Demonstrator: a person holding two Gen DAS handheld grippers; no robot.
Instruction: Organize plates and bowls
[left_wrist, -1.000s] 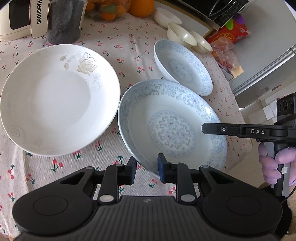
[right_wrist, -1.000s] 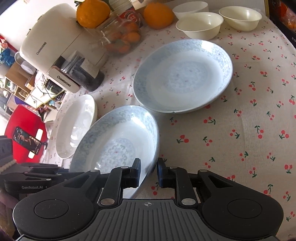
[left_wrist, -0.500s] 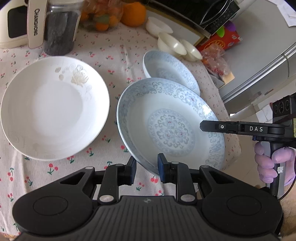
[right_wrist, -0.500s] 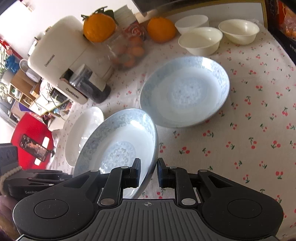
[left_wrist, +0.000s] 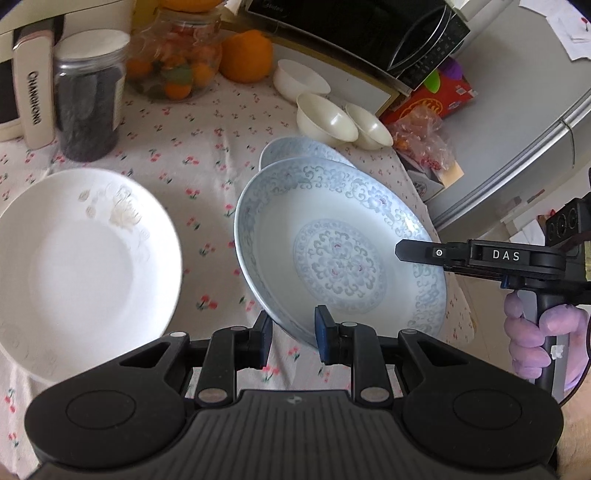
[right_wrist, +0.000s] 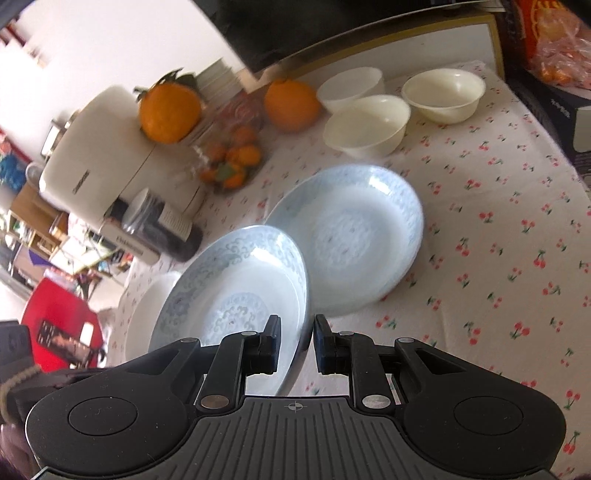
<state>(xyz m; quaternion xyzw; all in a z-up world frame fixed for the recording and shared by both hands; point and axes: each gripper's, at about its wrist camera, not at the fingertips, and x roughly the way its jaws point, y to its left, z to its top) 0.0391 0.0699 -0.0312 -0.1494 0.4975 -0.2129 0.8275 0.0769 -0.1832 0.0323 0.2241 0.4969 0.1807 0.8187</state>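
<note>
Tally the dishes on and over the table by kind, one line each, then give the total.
Blue-patterned plates: 2, the held plate and the plate on the table
Plain white plate: 1
Small bowls: 3
Total: 6

In the left wrist view, the held plate (left_wrist: 340, 254) hangs above the tablecloth (left_wrist: 207, 147), partly covering a second patterned plate (left_wrist: 295, 149) behind it. A plain plate (left_wrist: 81, 266) lies left; 3 bowls (left_wrist: 327, 120) sit behind.
</note>
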